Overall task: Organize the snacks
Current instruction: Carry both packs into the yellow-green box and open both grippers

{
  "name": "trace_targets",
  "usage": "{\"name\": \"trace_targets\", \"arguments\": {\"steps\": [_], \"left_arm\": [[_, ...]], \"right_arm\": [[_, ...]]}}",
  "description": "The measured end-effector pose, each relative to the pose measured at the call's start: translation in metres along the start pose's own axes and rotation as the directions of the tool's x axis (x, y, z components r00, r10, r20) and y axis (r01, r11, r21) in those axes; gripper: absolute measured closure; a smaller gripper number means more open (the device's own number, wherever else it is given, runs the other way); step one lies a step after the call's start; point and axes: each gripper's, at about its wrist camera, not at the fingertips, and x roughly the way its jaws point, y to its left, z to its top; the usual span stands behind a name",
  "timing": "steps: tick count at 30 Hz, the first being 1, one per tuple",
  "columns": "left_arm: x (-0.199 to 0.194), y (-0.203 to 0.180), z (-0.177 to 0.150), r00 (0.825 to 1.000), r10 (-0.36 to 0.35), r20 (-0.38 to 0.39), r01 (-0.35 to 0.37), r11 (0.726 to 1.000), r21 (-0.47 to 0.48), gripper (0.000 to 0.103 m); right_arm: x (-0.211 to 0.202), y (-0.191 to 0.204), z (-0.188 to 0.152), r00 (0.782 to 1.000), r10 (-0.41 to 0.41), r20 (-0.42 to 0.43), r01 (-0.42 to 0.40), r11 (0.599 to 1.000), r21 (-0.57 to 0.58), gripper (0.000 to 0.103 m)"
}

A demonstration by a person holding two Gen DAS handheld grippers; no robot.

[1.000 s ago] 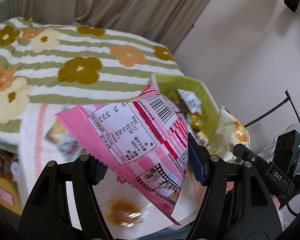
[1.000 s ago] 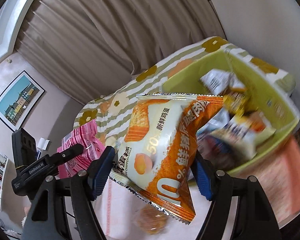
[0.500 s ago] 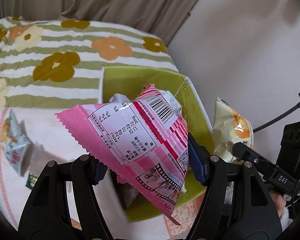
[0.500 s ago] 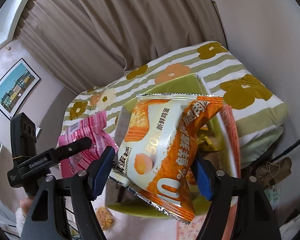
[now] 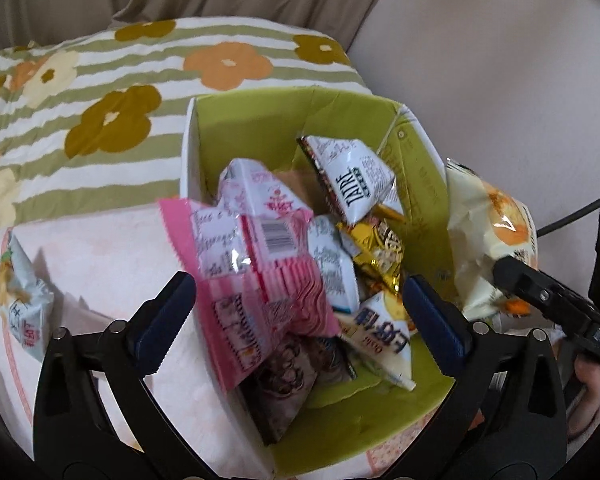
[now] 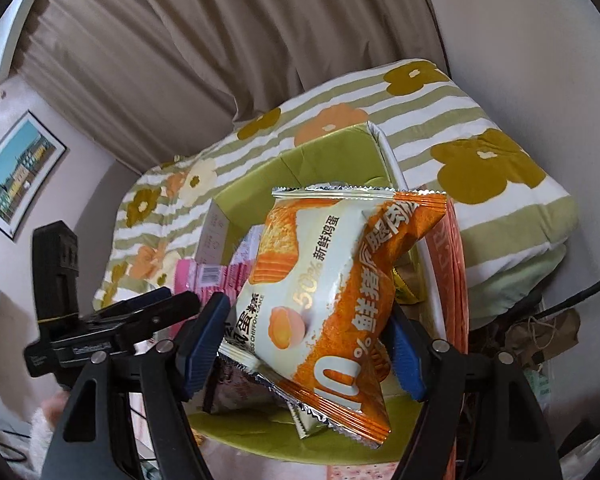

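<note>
A green box [image 5: 256, 128] full of snack packets stands on a pink cloth. My left gripper [image 5: 296, 316] is open above the box's near left side. A pink snack packet [image 5: 256, 288] lies blurred over the box's left rim, free of the pads. My right gripper [image 6: 306, 344] is shut on an orange and white cake packet [image 6: 332, 284], held over the green box [image 6: 324, 152]. That packet also shows in the left wrist view [image 5: 488, 240] at the box's right side. The pink packet shows in the right wrist view [image 6: 204, 276] behind the left gripper.
A pale blue snack packet [image 5: 20, 300] lies on the pink cloth [image 5: 112, 256] to the left. A striped flower quilt [image 5: 100, 80] lies behind the box, with a curtain [image 6: 220, 40] and wall beyond. A black cable [image 5: 576, 212] runs at the right.
My left gripper has opened and let go of the pink packet, which has dropped onto the box's left side. Both grippers have moved over the box. The right still holds the orange packet.
</note>
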Motion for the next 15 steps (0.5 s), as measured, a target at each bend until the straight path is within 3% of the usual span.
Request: {"name": "trace_targets", "arguments": {"steps": [7,11,12,15], "left_arm": [[-0.01,0.01,-0.014,1.0,-0.001,-0.01,0.001,1.0,0.011,0.001],[-0.018,0.015,-0.015,0.999,0.033,0.01,-0.033,0.999,0.014,0.001],[-0.019,0.016,-0.015,0.999,0.038,0.013,-0.038,0.999,0.013,0.001],[-0.028,0.022,-0.018,0.998,0.05,0.029,-0.05,0.999,0.003,0.001]], "right_arm": [[0.013,0.001,0.002,0.999,-0.031,-0.044,0.03,0.999,-0.021,0.033],[0.019,0.002,0.004,0.997,-0.034,-0.063,0.032,0.999,-0.026,0.032],[0.021,0.003,0.005,0.997,-0.049,-0.061,0.047,0.998,-0.035,0.029],[0.018,0.003,0.005,0.994,-0.103,-0.021,0.101,0.992,-0.07,0.0]]}}
